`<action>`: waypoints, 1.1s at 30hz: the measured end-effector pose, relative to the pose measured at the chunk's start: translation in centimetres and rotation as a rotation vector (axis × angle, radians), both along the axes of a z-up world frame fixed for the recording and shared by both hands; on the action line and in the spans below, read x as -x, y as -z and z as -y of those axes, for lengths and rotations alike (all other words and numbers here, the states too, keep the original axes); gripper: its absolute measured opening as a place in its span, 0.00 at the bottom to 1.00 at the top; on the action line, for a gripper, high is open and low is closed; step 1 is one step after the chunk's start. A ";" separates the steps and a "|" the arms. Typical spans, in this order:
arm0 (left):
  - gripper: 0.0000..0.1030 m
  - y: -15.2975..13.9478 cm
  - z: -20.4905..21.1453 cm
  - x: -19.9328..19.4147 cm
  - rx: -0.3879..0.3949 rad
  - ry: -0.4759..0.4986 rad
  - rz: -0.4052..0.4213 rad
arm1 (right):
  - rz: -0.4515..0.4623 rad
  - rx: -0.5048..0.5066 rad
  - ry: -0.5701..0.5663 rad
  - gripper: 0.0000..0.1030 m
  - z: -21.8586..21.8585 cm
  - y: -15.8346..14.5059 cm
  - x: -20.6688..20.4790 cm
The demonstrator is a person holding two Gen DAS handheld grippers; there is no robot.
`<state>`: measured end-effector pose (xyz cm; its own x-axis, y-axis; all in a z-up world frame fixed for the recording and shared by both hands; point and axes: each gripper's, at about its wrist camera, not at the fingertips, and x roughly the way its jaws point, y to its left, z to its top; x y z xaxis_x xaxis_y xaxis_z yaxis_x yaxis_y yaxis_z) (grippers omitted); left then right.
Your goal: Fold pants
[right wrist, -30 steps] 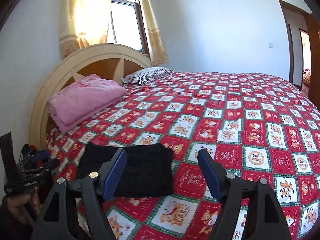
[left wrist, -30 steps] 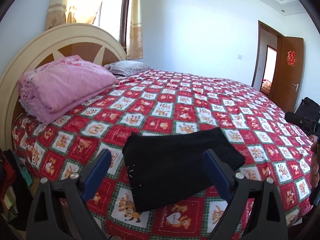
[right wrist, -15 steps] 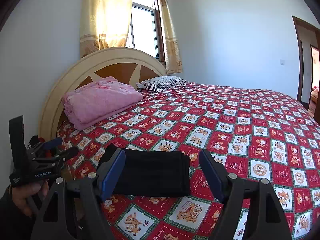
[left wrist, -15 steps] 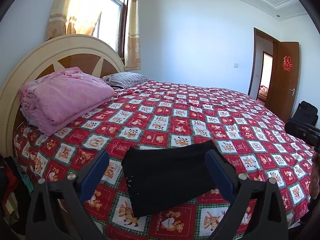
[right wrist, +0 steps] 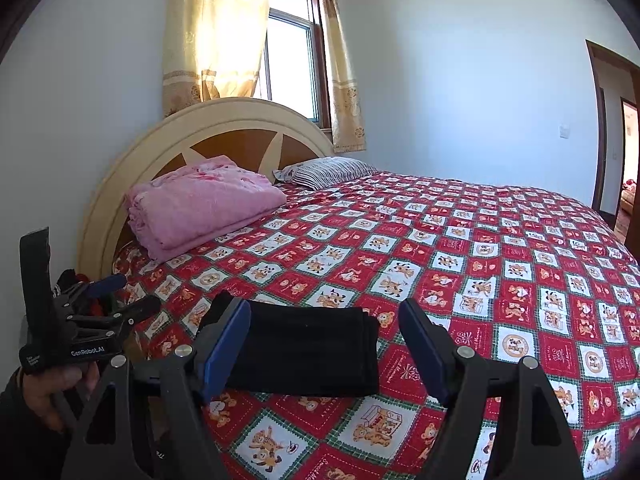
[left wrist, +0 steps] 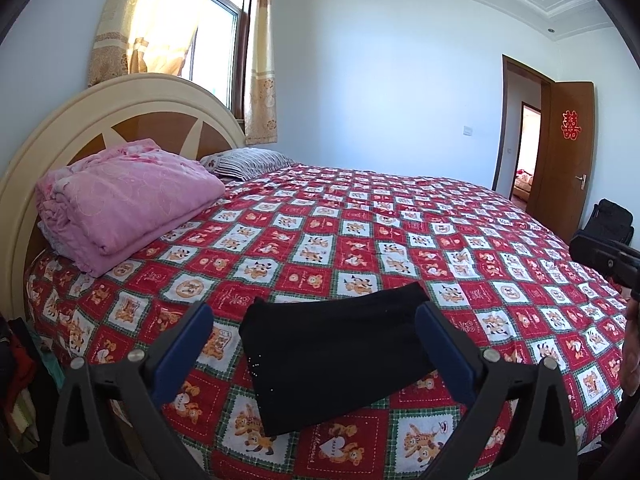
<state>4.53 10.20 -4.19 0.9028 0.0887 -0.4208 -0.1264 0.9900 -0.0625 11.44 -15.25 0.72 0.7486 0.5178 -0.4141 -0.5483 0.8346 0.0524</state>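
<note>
The folded black pants (left wrist: 336, 356) lie on the bed's bear-print quilt (left wrist: 360, 248), low in the frame. The left hand-held gripper (left wrist: 314, 350) has just been opening and holds nothing; the right hand-held gripper (right wrist: 324, 340) hangs open, empty. Only the left view shows the brown door (left wrist: 568, 160); only the right view shows the hand (right wrist: 52, 396) gripping the left tool.

A home bedroom — big quilted bed (left wrist: 360, 232), arched headboard (right wrist: 224, 128), curtained window (right wrist: 288, 64), open door (left wrist: 568, 160).
</note>
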 end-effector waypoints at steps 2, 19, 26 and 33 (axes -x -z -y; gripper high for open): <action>1.00 -0.2 0.2 0.0 -0.013 -0.008 0.002 | 0.009 0.001 -0.002 0.75 0.0 -0.2 0.2; 1.00 -1.8 0.2 0.8 -0.077 -0.065 0.079 | 0.025 0.000 -0.006 0.76 0.0 -0.5 0.5; 1.00 -1.6 -0.2 0.5 -0.081 -0.092 0.073 | 0.020 0.006 -0.012 0.76 -0.3 -0.3 0.5; 1.00 -0.9 -0.1 0.4 -0.077 -0.079 0.065 | 0.013 0.012 -0.023 0.76 -0.7 0.2 0.6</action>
<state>4.08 10.26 -3.28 0.9169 0.1908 -0.3505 -0.2028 0.9792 0.0027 10.89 -14.51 0.53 0.7422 0.5297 -0.4106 -0.5677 0.8225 0.0348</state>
